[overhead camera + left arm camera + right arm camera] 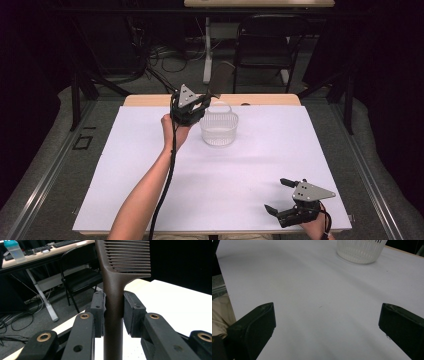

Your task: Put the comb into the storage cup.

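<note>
Left claw (113,307) has both pads clamped tight on the handle of a dark brown comb (117,277), teeth end sticking up past the jaws. It's held in the air at the far side of the desk (150,170), just beside the white slatted basket (219,129). Right claw (283,196) sits near the front right corner of the desk, jaws spread wide with nothing between them.
</note>
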Tool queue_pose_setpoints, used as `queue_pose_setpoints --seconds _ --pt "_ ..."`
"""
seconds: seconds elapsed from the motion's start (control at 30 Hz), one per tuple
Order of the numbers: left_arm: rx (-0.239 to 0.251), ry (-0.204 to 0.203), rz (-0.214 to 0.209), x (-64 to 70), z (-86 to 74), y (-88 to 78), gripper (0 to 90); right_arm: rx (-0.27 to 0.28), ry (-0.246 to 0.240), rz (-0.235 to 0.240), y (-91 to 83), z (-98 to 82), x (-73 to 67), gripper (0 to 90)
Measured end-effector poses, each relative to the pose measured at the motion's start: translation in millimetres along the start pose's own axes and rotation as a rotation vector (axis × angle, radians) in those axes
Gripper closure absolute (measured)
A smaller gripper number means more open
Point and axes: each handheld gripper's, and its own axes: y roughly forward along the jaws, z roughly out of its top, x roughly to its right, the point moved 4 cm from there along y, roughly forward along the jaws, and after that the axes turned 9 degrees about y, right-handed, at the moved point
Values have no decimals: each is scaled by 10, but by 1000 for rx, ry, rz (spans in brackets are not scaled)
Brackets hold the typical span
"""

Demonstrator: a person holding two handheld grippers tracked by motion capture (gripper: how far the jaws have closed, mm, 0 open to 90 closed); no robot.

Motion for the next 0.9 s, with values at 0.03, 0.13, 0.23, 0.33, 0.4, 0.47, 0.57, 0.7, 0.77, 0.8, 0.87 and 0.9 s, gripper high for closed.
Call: queue_pose_setpoints --seconds 0.03,0.13,0.23,0.33,0.4,0.47,0.57,0.7,0.77,0.8,0.87,0.9 --pt "4 -3 0 -3 -1 4 721 0 1 0 0 0 0 8" --pt "17 -11 -7 -6 -8 22 721 0 0 0 0 -2 4 8" --pt "19 -17 -8 -2 -25 48 721 -2 -2 2 1 -3 4 8" --pt "19 -16 -7 0 -34 72 721 -3 -3 4 1 -2 2 8" --pt "25 -22 -9 1 -35 85 721 -2 -2 4 1 -2 3 8" --pt "27 -25 -8 -1 -37 98 721 -1 1 3 2 -4 6 8" --pt "28 -31 -8 -8 -41 110 721 -3 2 4 2 -5 7 7" --pt "39 -44 -6 -23 -41 118 721 -1 3 5 5 -5 5 8" --pt "47 -52 -3 -29 -38 122 721 -1 3 5 5 -5 6 8" --pt "51 -56 -2 -32 -38 124 720 -1 4 6 6 -5 7 8" --pt "55 -60 3 -36 -40 129 720 0 4 8 5 -3 1 8" --pt "56 -64 3 -36 -43 134 720 -1 0 8 3 -1 -1 8"
